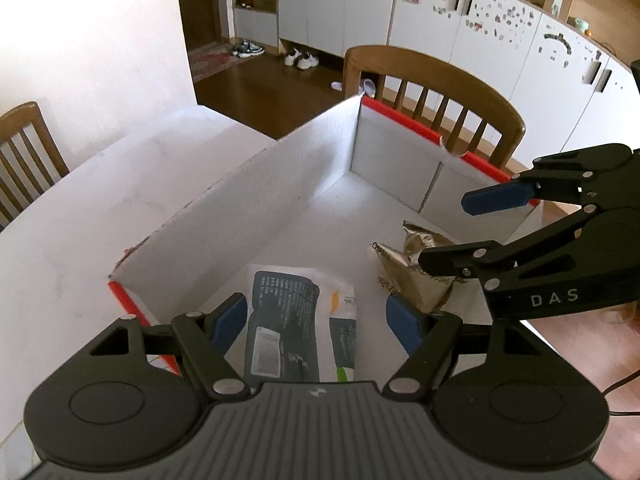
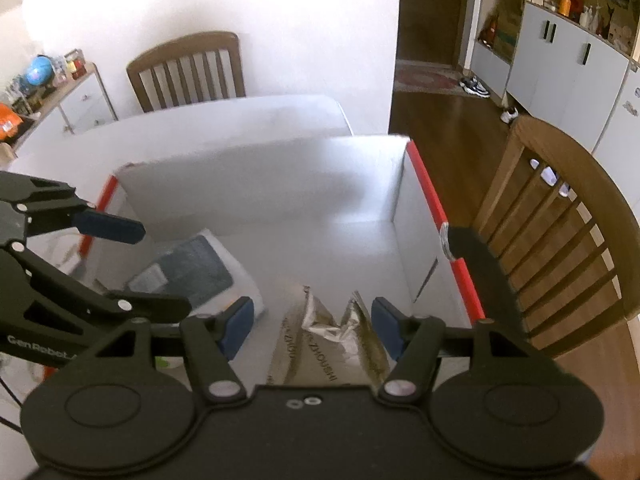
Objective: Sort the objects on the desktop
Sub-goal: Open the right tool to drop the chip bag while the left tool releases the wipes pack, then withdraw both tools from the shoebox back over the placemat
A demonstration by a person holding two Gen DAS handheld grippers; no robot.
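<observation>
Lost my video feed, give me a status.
Left gripper open, right gripper open, both over the box. White packet and foil bag inside. Nothing blocking.

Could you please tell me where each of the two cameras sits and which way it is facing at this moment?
Left wrist: on the left gripper, looking down into the white box at the dark-printed packet; its own open fingers and the right gripper show.
Right wrist: on the right gripper, looking into the same box at the foil bag; its own fingers and the left gripper show.
Shared: box, both packets, each other's gripper.
</observation>
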